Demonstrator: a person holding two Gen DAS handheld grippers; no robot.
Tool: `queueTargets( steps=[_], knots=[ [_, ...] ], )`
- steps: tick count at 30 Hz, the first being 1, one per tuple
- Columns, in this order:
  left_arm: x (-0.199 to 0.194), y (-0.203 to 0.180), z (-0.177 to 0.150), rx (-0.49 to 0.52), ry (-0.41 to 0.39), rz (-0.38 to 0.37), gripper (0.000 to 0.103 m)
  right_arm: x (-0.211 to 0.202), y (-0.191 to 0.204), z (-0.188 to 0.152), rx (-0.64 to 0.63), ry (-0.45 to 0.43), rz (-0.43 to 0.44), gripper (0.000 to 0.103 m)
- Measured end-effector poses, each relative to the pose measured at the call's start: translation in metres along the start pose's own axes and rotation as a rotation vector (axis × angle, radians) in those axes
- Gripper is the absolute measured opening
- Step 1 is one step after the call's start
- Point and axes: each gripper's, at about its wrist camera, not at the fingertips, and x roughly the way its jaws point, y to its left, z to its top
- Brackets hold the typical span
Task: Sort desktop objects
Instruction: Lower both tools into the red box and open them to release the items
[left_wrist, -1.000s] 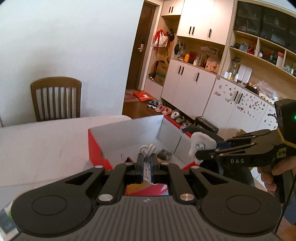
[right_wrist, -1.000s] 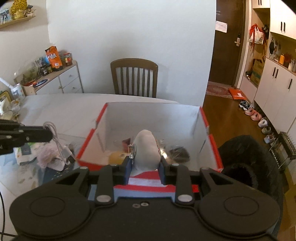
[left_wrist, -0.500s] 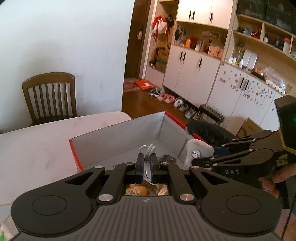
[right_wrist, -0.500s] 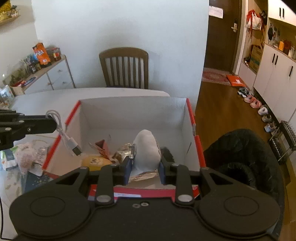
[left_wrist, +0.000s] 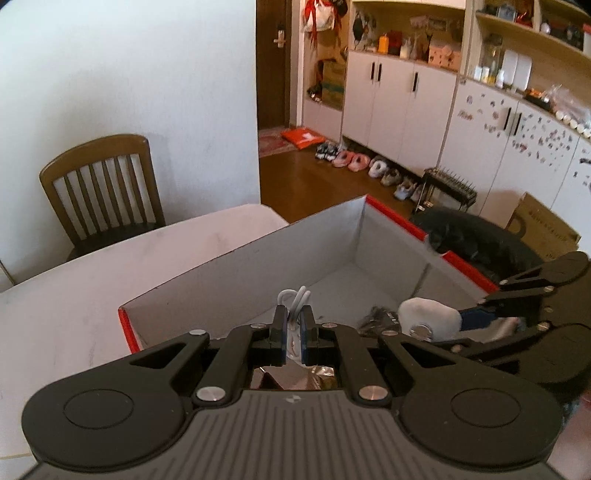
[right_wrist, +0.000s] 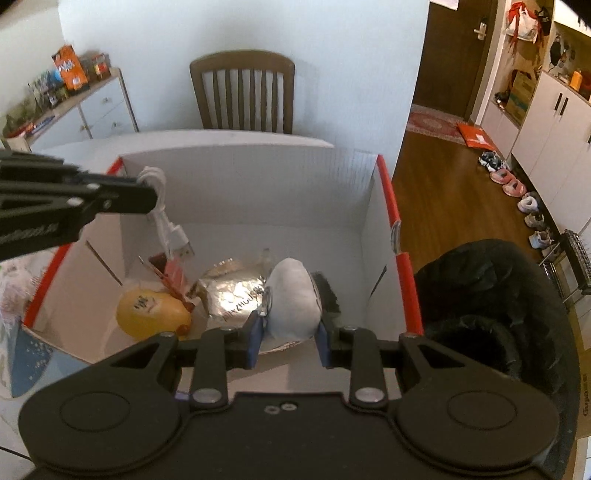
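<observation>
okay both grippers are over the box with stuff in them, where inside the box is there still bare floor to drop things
Bare floor in the box runs along its far wall, past the foil packet, and into the far right corner. The near left is crowded: the yellow item, a red wrapper and the foil packet.

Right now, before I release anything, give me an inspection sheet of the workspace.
Surface: white table, bare where visible beside the box.
Job's things: red-edged white box holds a yellow packet, a foil pouch, a red wrapper and a dark item, unclear.
Clutter: wrappers on the table left of the box.
Grippers: left gripper shut on white USB cable; right gripper shut on white pouch; both over the box.
Cables: the USB cable's plug dangles inside the box.
Surroundings: wooden chair, black bin bag, cabinets, shoes.
</observation>
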Motion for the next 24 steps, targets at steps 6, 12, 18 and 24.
queueTargets(
  steps=[6, 12, 18, 24],
  knots=[
    [0.024, 0.002, 0.002, 0.009, 0.055, 0.004, 0.006, 0.013, 0.0, 0.002, -0.018, 0.039, 0.022, 0.029],
    [0.044, 0.004, 0.002, 0.019, 0.127, 0.027, 0.006, 0.023, -0.002, 0.003, -0.006, 0.066, 0.047, 0.03],
    [0.057, 0.01, 0.005, 0.004, 0.199, 0.055, 0.006, 0.026, -0.003, -0.001, -0.009, 0.072, 0.055, 0.032],
    [0.061, 0.011, 0.005, 0.025, 0.253, 0.063, 0.006, 0.023, -0.002, 0.0, -0.015, 0.058, 0.062, 0.044]
  ],
)
